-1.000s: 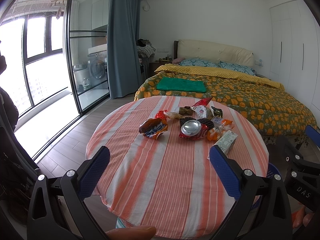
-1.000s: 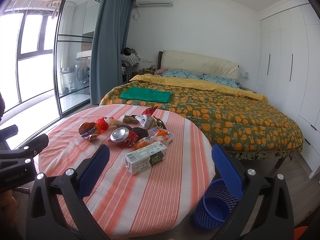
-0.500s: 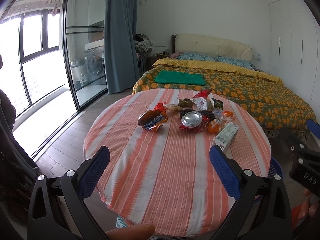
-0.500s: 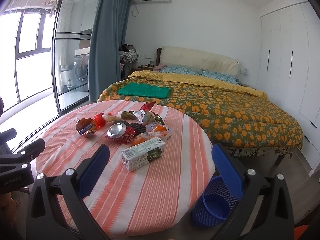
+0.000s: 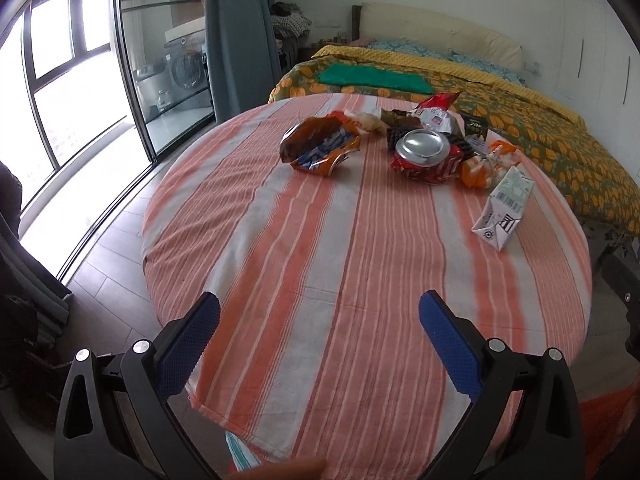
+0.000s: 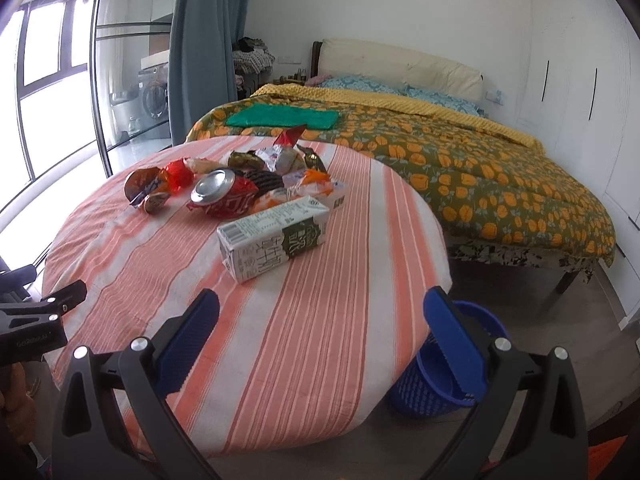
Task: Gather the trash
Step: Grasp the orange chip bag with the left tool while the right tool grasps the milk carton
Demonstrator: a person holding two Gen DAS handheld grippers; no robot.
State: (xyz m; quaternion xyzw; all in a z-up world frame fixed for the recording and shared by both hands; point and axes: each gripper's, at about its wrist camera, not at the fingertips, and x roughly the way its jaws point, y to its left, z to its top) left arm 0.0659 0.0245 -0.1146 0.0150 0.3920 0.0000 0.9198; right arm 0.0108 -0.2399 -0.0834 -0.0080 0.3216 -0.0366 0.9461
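Both hand-held grippers spread wide over the round worktop [image 6: 320, 360], nothing in either.

Left hand-held gripper [image 5: 319, 312] and right hand-held gripper [image 6: 321, 308] hover at the near edge. Trash sits bunched on the far side: milk carton [image 6: 274, 236] lying nearest, crushed can [image 6: 218, 192] just behind it, orange snack bag [image 5: 318, 150] to the left, wrappers [image 6: 276, 158] behind. Blue basket [image 6: 444, 388] stands on the floor, right of the worktop.

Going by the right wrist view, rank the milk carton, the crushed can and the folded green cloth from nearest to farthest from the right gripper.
1. Milk carton: lying on its side on the striped table, just ahead of the open right gripper.
2. Crushed can: farther back and to the left, among the wrappers.
3. Green cloth: farthest, on the bed beyond the table.
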